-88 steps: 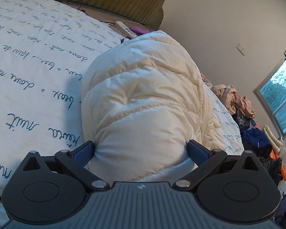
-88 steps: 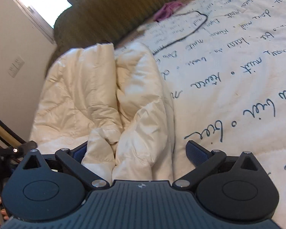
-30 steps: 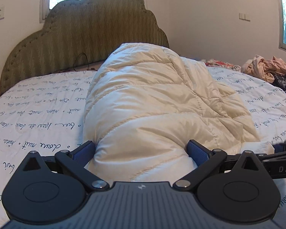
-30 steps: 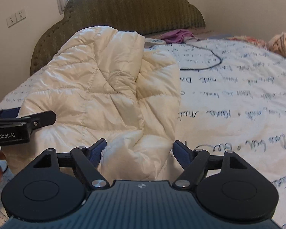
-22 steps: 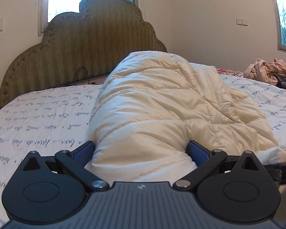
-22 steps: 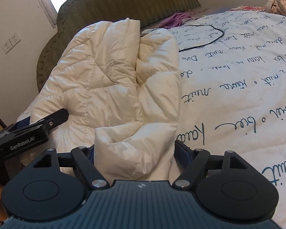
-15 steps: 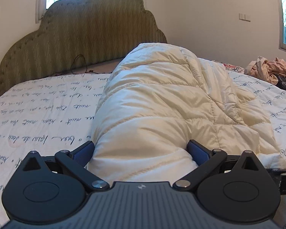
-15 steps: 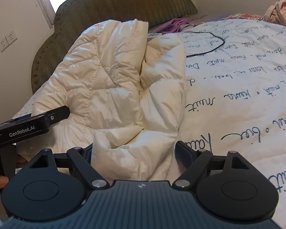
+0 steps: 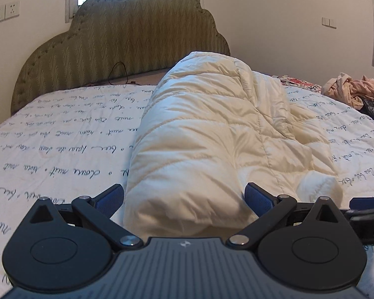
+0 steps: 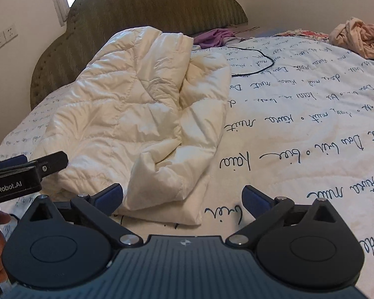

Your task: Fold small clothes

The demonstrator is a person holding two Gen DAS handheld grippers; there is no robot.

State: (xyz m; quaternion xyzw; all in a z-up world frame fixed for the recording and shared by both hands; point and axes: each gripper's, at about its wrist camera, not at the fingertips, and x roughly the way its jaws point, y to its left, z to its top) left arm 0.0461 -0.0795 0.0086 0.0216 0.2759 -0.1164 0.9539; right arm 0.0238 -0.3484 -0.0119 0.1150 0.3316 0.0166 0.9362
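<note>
The big bed [image 9: 62, 149] with the writing on its cover fills both views, and the green headboard [image 9: 137, 37] stands at the far end. The puffy cream jacket [image 9: 199, 137] lies on the bed, doubled over itself into a long thick bundle that runs from your tongs toward the headboard. A moment ago the bundle was held up and carried. Now it rests flat on the cover.

Your left gripper [image 9: 183, 196] is spread wide around the near end of the bundle. One pad touches the jacket, and a strip of bed cover shows beside the other, so it looks let go, not pinching.

Your right gripper [image 10: 182, 196] has changed the most. Half a second ago its two fingers squeezed the jacket's near edge. Now they stand wide apart, and that edge [image 10: 162, 199] lies loose on the cover just beside one finger, with bare cover in front of the other.

I think this means the fold has been laid down and you have let it go. The right side still looks lumpy, so it may need a pat or one more fold.

Far off are a pile of clothes [image 10: 356, 37] and a thin black cable [image 10: 261, 67].
</note>
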